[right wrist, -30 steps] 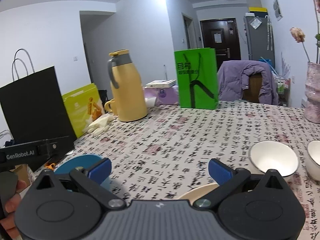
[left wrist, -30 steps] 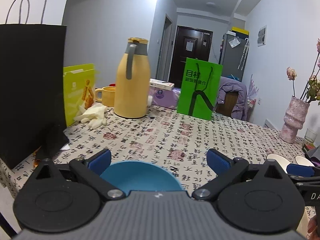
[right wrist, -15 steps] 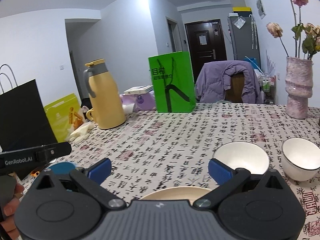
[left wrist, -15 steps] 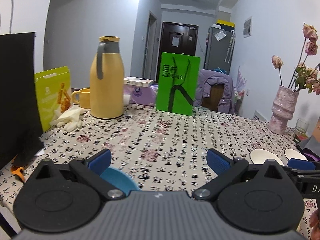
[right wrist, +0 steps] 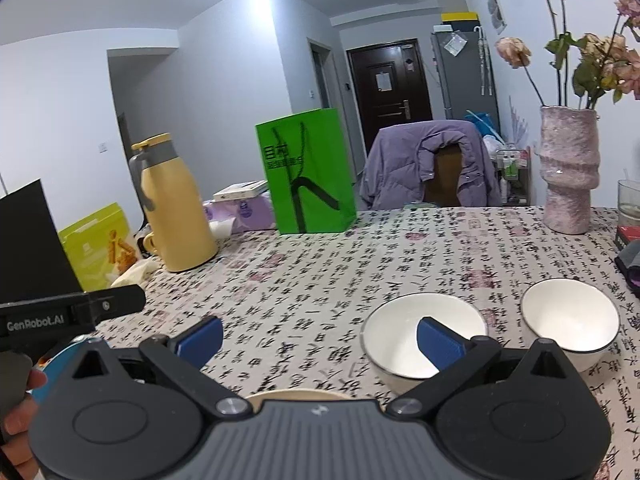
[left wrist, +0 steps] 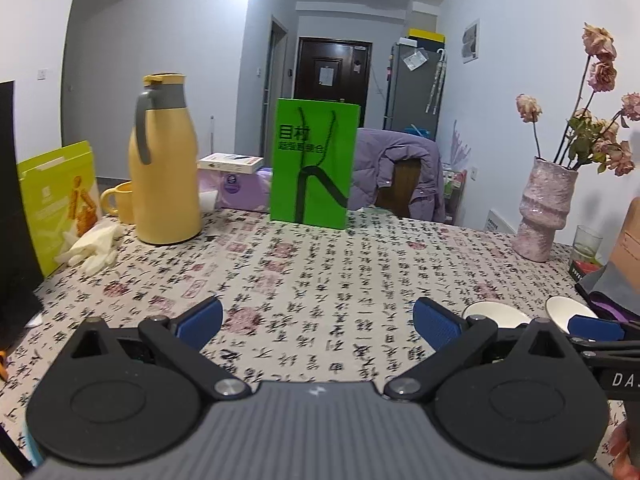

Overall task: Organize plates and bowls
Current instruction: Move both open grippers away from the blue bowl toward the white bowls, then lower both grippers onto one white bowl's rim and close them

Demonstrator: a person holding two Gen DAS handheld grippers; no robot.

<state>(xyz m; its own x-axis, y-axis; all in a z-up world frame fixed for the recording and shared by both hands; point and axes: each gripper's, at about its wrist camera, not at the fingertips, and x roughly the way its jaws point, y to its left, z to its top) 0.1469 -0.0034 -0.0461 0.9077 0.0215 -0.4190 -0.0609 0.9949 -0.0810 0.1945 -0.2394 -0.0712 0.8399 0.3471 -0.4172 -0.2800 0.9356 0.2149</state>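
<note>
Left gripper (left wrist: 316,322) and right gripper (right wrist: 318,338) both hung spread wide, holding nothing, above the table (right wrist: 320,264). Two white bowls (right wrist: 424,336) sat side by side near its right edge, ahead of the right gripper. Blue bowl (right wrist: 60,354) lay near the left edge; a cream plate (right wrist: 296,394) sat at the near edge.

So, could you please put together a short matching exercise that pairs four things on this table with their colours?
Things:
1. flask
2. paper bag
3. vase
4. nearer bowl

Colours:
A. white
B. pink
C. yellow
D. green

Pairs: 1-C, 2-D, 3-B, 4-A
</note>
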